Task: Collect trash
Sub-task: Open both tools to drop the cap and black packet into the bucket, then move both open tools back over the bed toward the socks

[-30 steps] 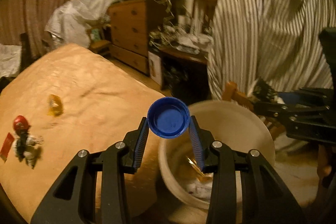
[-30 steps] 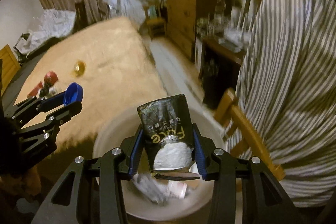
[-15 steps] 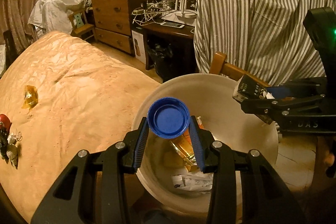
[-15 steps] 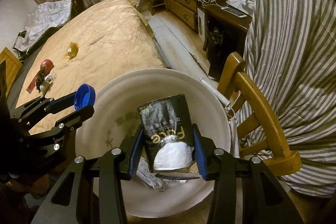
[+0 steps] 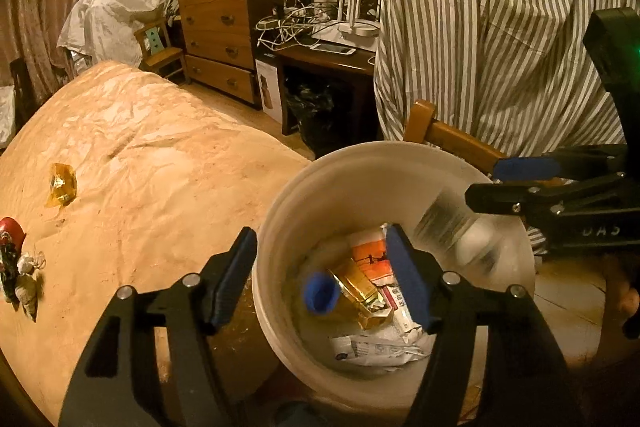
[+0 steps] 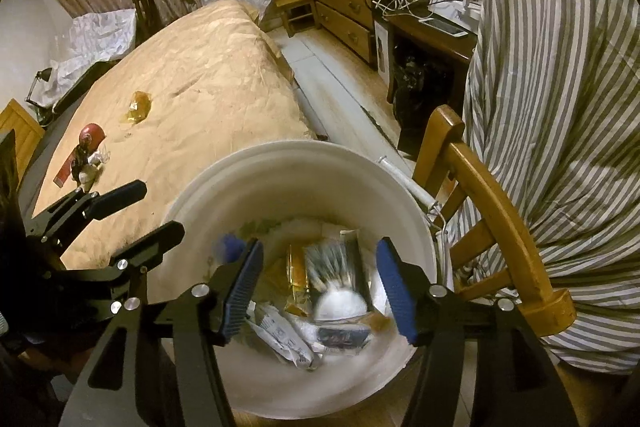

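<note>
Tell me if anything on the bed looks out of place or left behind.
One thing does: a crumpled amber wrapper lies alone on the tan bedspread, not in the white bin with the other trash. Near the bed's edge lies a small red-capped figure, more toy than trash.

Light: dim, warm yellow indoor cast.
Blur: falling blue cap (image 5: 320, 291) and dark packet (image 6: 340, 279) smear; room stays sharp.
Edges: fisheye bending, black corners.
</note>
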`<state>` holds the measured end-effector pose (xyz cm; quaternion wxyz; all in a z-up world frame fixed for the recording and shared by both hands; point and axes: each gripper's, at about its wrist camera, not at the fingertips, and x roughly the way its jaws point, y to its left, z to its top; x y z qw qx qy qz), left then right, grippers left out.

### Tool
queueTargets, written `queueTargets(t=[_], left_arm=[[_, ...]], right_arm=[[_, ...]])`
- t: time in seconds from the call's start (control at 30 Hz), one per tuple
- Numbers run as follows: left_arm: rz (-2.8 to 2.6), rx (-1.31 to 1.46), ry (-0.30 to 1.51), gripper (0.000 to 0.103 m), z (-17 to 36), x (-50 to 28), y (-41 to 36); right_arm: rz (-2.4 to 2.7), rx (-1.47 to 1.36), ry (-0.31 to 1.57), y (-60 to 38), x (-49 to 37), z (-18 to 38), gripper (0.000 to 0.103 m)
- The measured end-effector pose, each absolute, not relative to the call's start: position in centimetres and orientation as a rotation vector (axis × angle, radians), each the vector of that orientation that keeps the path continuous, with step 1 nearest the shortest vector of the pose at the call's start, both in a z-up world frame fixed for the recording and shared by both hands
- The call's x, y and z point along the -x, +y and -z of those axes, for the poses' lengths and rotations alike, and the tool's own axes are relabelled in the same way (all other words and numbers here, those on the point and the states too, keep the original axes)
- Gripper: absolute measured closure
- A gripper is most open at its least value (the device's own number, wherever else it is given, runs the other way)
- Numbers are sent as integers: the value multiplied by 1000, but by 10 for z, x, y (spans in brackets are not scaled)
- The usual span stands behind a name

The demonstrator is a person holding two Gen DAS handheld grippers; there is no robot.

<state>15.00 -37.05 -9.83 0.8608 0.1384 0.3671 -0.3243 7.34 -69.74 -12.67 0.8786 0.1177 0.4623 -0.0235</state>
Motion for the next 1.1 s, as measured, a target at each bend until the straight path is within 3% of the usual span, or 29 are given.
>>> queueTargets(t=[0.43, 0.63, 1.1], left_arm=[[641, -256, 755, 39, 92, -155, -322], [497, -190, 747, 35, 95, -175, -234], [77, 61, 872, 35, 145, -237, 14]], right_arm=[[-31, -182, 823, -644, -59, 91, 41], [-189, -109, 743, -561, -69, 76, 33], [-491, 71, 806, -371, -146, 97, 33]])
